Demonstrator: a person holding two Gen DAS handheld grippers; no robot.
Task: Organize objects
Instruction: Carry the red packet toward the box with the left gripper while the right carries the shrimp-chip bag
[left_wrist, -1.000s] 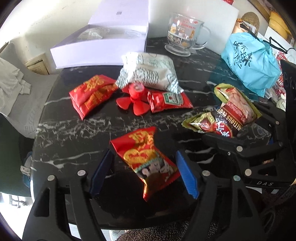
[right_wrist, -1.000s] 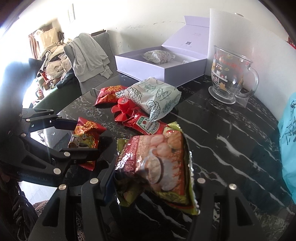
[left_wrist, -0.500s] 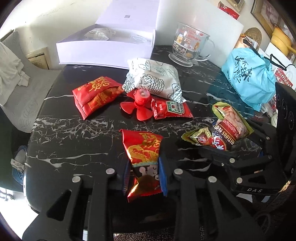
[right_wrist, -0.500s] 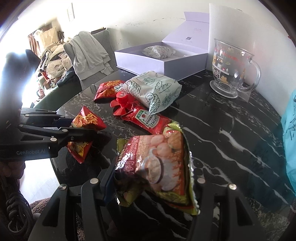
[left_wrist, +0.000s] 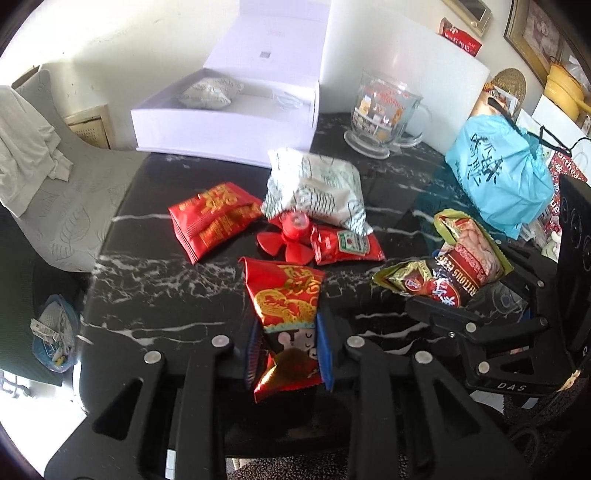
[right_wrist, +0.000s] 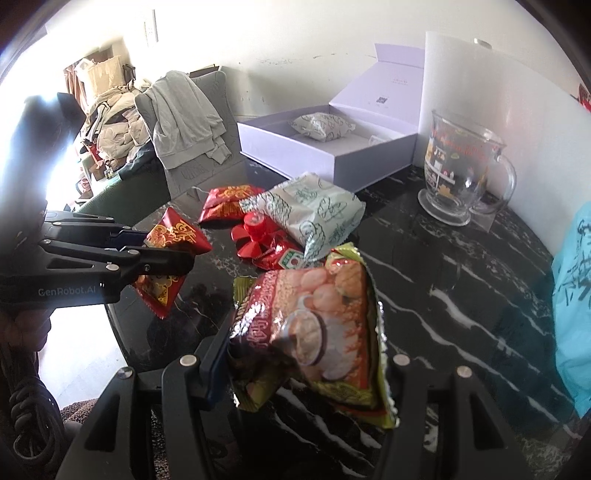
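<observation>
Nearest the left wrist cam: left gripper (left_wrist: 289, 354) clamped on a red-and-gold snack packet (left_wrist: 286, 314), blue pads pinching lower half from both sides. Packet long axis running away from cam, top end fanned out toward bench centre, crimped bottom end toward cam. From right cam, same packet (right_wrist: 168, 258) clear of the bench, tilted, one end up, other down.

Nearest the right wrist cam: right gripper (right_wrist: 306, 363) closed partway on a bigger green-edged snack bag (right_wrist: 317, 325), held near bottom corner; long axis sloping up and away, bag off the surface.

Mid black marble bench (left_wrist: 155, 295): red fan toy (left_wrist: 291, 236) flat, touching a ketchup sachet (left_wrist: 345, 245) just right of it. Left of fan, another red packet (left_wrist: 214, 221), long axis diagonal. Behind fan, white patterned bag (left_wrist: 317, 192) overlapping fan top, long axis crosswise.

Far side: open white box (left_wrist: 229, 110) w/ lid up, small white patterned bag (left_wrist: 208, 92) inside. Glass mug (left_wrist: 386, 114) right of box, upright, handle to right. Blue bag (left_wrist: 498, 177) at far right edge. Off bench, chair w/ grey clothing (right_wrist: 184, 118) draped over it.
</observation>
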